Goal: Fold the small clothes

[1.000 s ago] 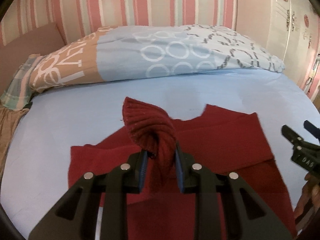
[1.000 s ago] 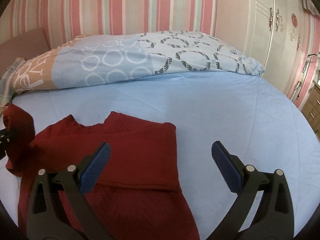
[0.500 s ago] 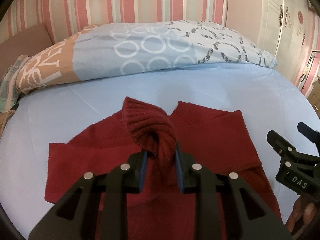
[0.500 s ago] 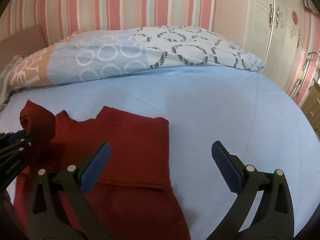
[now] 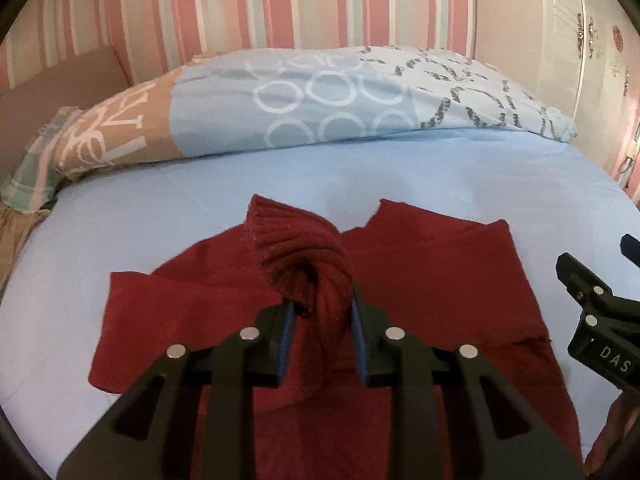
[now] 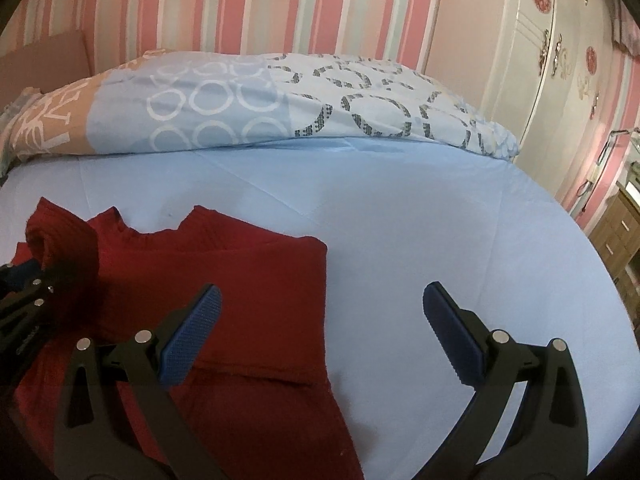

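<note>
one garment: a dark red ribbed knit sweater (image 5: 420,280) lay flat on the pale blue quilted bedsheet (image 5: 320,180), near the front edge, well apart from the patterned blue and tan pillow (image 5: 320,108).
held part: the ribbed sleeve cuff (image 5: 296,252) was lifted and twisted above the body of the sweater.
left gripper (image 5: 322,332): narrow, its blue pads (image 5: 285,336) pressed on the sleeve just below the cuff.
right gripper (image 6: 320,320): jaws stood wide with nothing between them, hovering over the right edge of the sweater and the bare sheet.
step in hand: by my judgement, carrying the sleeve across the chest to lay it inward.
doing it well: untwist the cuff before lowering, keep the sleeve taut and low, set it straight along the body, and let the free gripper pin or smooth the fold edge so the knit does not bunch.
pointing: neckline (image 6: 160,228) faced the pillow, hem toward the cameras.
long axis: ran from the near edge of the bed toward the pillow; the right side already looked folded inward, with a straight edge.
</note>
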The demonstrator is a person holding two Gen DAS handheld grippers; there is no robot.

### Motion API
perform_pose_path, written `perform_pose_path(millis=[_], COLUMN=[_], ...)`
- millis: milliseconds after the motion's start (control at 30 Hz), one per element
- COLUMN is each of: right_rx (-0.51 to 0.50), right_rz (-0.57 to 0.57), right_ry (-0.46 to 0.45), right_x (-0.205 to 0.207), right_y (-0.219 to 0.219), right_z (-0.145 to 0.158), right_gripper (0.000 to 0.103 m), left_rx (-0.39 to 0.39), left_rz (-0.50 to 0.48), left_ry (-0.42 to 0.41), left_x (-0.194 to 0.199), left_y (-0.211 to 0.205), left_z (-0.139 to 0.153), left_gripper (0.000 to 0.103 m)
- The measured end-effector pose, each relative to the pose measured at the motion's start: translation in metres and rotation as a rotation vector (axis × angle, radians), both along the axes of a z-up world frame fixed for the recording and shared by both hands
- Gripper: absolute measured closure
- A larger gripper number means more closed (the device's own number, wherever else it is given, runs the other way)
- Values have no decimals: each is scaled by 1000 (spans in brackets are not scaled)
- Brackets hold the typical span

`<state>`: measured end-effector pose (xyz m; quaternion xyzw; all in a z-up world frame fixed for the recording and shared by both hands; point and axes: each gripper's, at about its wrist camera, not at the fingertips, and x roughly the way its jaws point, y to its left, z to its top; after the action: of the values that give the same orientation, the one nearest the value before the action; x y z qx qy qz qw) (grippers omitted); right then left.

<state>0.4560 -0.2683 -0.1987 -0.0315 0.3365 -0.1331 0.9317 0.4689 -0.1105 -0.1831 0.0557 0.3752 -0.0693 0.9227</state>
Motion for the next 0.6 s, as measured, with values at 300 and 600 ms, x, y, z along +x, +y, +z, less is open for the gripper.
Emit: perform_pose_path(millis=[300,600], right_rx=[-17,-16], right_rz=[-7,7], right_ry=[-4,2], right_x=[0,1], right_y=[0,5], right_z=[0,-1], right_gripper=[3,3], left_rx=[26,41], left_rz=[67,113], left_ry=[-30,-70], left_x=[0,0], left_y=[6,11], left_z=[0,7], left_gripper=[66,18])
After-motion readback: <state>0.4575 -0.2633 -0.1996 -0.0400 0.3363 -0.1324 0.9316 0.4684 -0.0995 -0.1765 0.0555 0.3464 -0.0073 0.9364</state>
